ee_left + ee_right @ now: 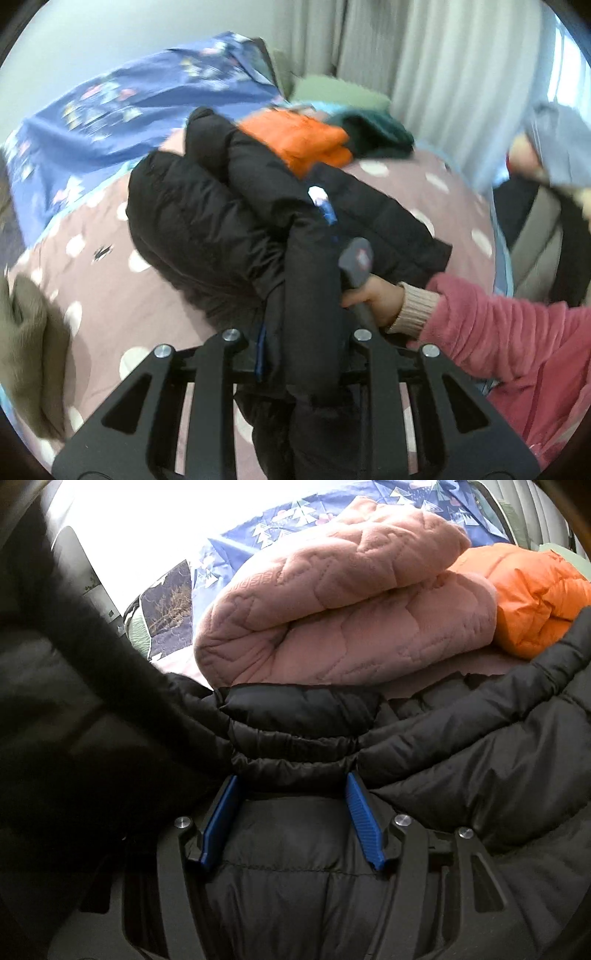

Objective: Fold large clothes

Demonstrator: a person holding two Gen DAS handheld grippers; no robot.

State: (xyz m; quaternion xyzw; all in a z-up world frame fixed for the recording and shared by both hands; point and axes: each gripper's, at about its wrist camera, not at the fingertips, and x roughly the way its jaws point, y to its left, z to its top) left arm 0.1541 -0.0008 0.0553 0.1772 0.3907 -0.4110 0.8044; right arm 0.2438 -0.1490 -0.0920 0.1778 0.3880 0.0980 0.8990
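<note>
On bed: black puffy quilted jacket (pixel 229 206). L gripper (pixel 299 362) clamped on lifted sleeve; R gripper (pixel 291 812) squeezing thick hem. Judgement: lay sleeve across flat, R anchors.

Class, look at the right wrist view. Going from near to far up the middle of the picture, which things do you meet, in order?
Gripper → black puffer jacket → pink quilted blanket → blue patterned sheet.

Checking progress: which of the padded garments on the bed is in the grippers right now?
The black puffer jacket; the folded pink quilted one and the orange one lie untouched behind it.
</note>
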